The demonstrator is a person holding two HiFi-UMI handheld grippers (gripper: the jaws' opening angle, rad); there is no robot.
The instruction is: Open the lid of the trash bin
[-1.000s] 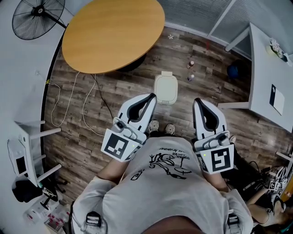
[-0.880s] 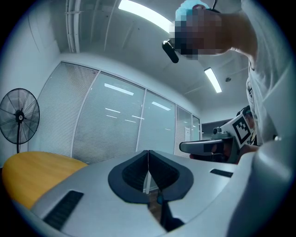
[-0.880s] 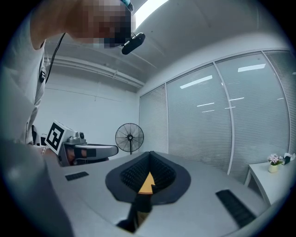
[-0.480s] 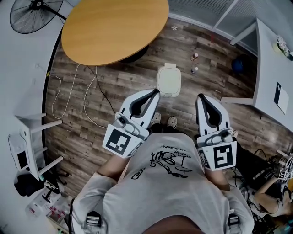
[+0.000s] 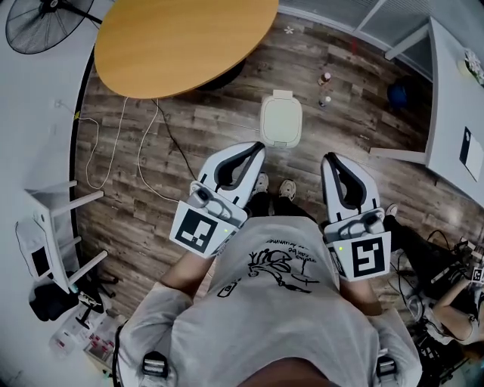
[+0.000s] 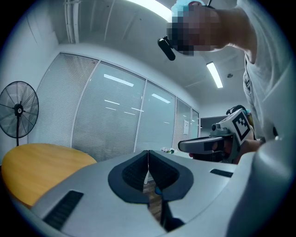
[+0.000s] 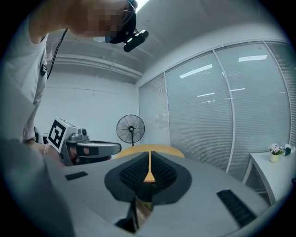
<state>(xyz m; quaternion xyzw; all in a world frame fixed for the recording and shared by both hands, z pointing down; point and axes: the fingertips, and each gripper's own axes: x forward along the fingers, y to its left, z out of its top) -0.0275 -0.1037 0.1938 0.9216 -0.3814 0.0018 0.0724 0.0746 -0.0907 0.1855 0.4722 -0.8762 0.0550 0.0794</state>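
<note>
The trash bin (image 5: 280, 119) is a small white bin with its pale lid down, standing on the wood floor just ahead of the person's shoes. My left gripper (image 5: 257, 147) points toward it from the near left; its tip is short of the bin's near edge and higher up. In the left gripper view, the left gripper (image 6: 148, 152) has its dark pads closed together with nothing between them. My right gripper (image 5: 328, 157) is held to the right of the bin. Its jaws (image 7: 149, 153) have just been opening to a thin slit, with nothing between them.
A round wooden table (image 5: 181, 41) stands beyond the bin on the left, with a floor fan (image 5: 41, 21) past it. Cables (image 5: 144, 155) trail over the floor at left. Two small bottles (image 5: 324, 82) and a blue ball (image 5: 398, 92) lie right of the bin. A white desk (image 5: 454, 106) is at right.
The bin and the floor have slid upward in the head view. Both grippers stay side by side in front of the person's chest, a little lower over the floor.
</note>
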